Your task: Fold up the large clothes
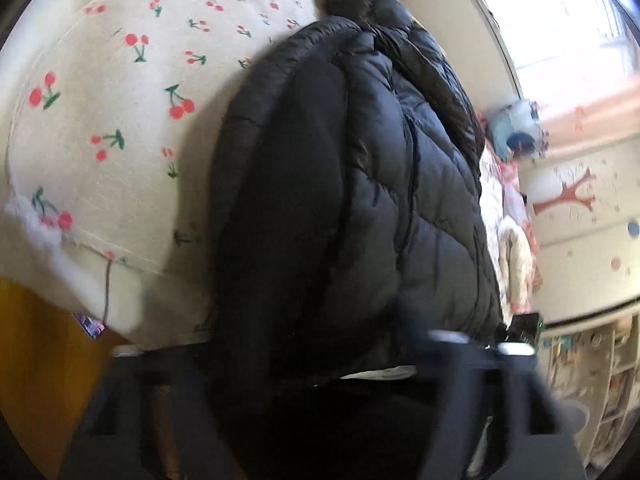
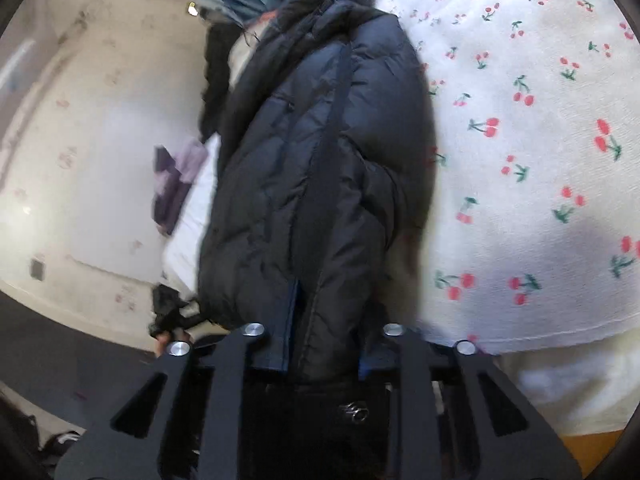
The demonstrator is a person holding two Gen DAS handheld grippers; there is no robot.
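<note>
A black quilted puffer jacket (image 1: 360, 184) lies lengthwise on a bed with a cream cherry-print cover (image 1: 120, 112), its hood at the far end. It fills the middle of the right wrist view (image 2: 320, 168) too. My left gripper (image 1: 320, 360) is at the jacket's near hem, and the hem runs down between its blurred fingers. My right gripper (image 2: 320, 344) is shut on the jacket's near hem, with fabric bunched between its fingers. Both sets of fingertips are hidden by the fabric.
The cherry-print cover (image 2: 520, 140) spreads to the right in the right wrist view. Other clothes (image 1: 516, 248) are piled beyond the jacket by a decorated wall (image 1: 580, 208). A purple item (image 2: 176, 184) lies on white bedding. The wooden floor (image 1: 40, 360) shows below the bed edge.
</note>
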